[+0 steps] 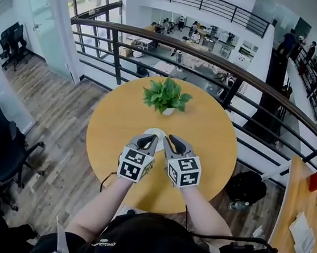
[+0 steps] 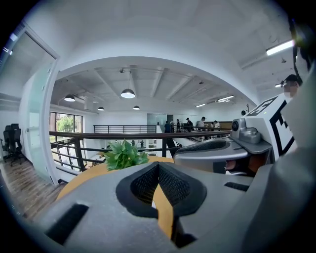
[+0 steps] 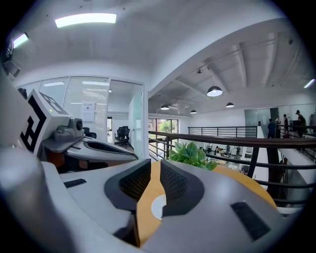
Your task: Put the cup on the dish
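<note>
Person's bare forearms [image 1: 109, 203], nearest the head camera, reach in from the 6 o'clock edge of a round yellow wooden table [image 1: 214, 136] and carry the two grey hand-held grippers side by side above its middle. Left gripper [image 2: 158, 167]: the black ribbed pads meet at their tips, clenched on nothing; only a sliver of tabletop shows through the gap behind them. Right gripper [image 3: 154, 170]: the pads stand almost together with a narrow slot between them, and the slot is empty. Through that slot a small round white dish [image 1: 156, 132] shows lying flat on the wood. In the head view the dish sits near the table's centre, partly covered by both sets of jaws. A green leafy plant in a small white pot [image 1: 166, 95] stands at 12 o'clock from the dish, near it but apart. Beyond it runs a dark metal railing [image 1: 255, 83]. The cup cannot be found in any view; it may be hidden under the grippers or stand outside the frames. Step in hand, as judged: neither gripper carries the cup, so the placing is not under way. The next move calls for locating the cup, spreading one pair of jaws around its wall, and bringing it upright to the dish.
</note>
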### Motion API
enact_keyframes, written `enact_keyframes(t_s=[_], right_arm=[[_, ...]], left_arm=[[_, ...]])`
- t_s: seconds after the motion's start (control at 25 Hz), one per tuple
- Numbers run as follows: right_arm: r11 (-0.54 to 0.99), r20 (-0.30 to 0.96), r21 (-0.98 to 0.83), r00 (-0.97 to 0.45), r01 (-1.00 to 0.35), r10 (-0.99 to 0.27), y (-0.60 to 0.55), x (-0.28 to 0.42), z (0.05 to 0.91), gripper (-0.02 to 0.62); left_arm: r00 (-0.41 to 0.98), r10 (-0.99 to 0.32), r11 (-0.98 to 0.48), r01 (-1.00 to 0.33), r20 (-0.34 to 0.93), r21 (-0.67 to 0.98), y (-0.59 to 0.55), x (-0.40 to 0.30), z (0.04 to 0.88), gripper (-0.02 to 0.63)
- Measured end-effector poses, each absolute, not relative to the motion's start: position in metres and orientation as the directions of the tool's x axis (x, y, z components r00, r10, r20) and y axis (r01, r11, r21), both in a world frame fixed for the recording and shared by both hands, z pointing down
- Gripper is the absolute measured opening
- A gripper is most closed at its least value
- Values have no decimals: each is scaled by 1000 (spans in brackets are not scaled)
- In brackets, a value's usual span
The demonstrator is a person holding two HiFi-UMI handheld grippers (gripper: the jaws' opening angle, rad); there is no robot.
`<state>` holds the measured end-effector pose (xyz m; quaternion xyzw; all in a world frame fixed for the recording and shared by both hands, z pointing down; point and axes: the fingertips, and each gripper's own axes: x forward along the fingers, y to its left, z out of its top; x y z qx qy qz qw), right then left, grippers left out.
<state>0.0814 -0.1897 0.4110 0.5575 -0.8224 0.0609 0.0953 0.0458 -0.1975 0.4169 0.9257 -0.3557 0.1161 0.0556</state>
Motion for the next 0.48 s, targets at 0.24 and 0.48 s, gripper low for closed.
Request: enact_keyframes(t_s=[0.24,0.48], right_arm=[[379,214,14,-368,-925,-905,-188,75,410,38],[381,214,10,-370,-924,-904,-191,73,408,37]], left_arm=[[724,-646,-743,-669,241,20,-196,43,415,0],[727,-643,-745,-667,241,21,-199,43,413,0]])
